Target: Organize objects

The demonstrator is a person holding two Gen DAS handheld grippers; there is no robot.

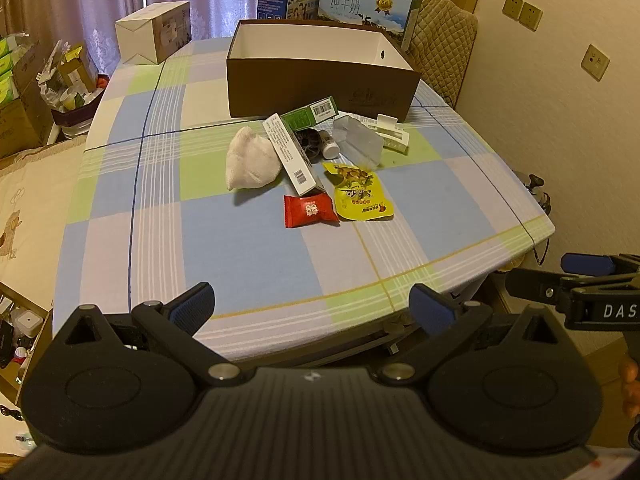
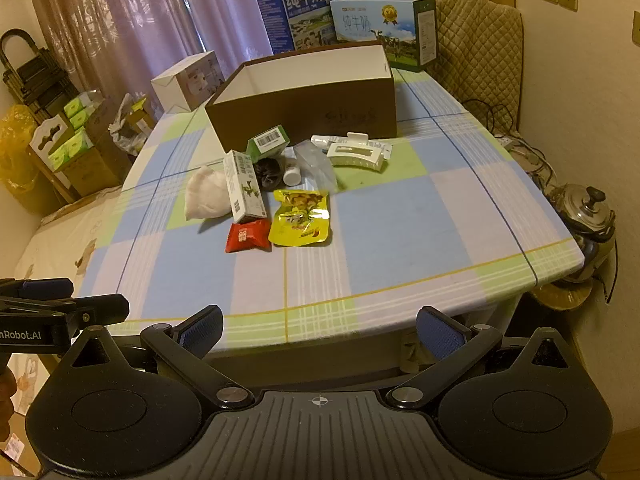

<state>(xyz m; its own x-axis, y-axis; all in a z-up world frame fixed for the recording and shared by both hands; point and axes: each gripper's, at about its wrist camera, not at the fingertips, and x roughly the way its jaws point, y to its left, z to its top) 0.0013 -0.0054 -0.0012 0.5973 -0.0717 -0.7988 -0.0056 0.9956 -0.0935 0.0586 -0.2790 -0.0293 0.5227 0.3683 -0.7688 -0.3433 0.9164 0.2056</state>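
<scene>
A pile of small items lies mid-table before an open brown box (image 1: 320, 88) (image 2: 304, 108): a red snack packet (image 1: 310, 211) (image 2: 247, 235), a yellow pouch (image 1: 360, 194) (image 2: 300, 218), a white cloth bundle (image 1: 250, 160) (image 2: 206, 196), a long white carton (image 1: 292, 154) (image 2: 244, 186), a green carton (image 1: 310, 114) (image 2: 267, 142), a clear plastic case (image 1: 358, 140) and a white hair clip (image 2: 356, 154). My left gripper (image 1: 312, 308) hovers open over the table's near edge. My right gripper (image 2: 320, 330) is open too, equally far back and holding nothing.
The checked tablecloth (image 1: 248, 240) covers the table. Milk cartons (image 1: 368, 4) (image 2: 380, 26) and a white box (image 1: 154, 34) stand at the far end. A padded chair (image 2: 476, 40) is at the back right, a metal kettle (image 2: 586, 210) beside the right edge, cluttered boxes (image 2: 76, 148) to the left.
</scene>
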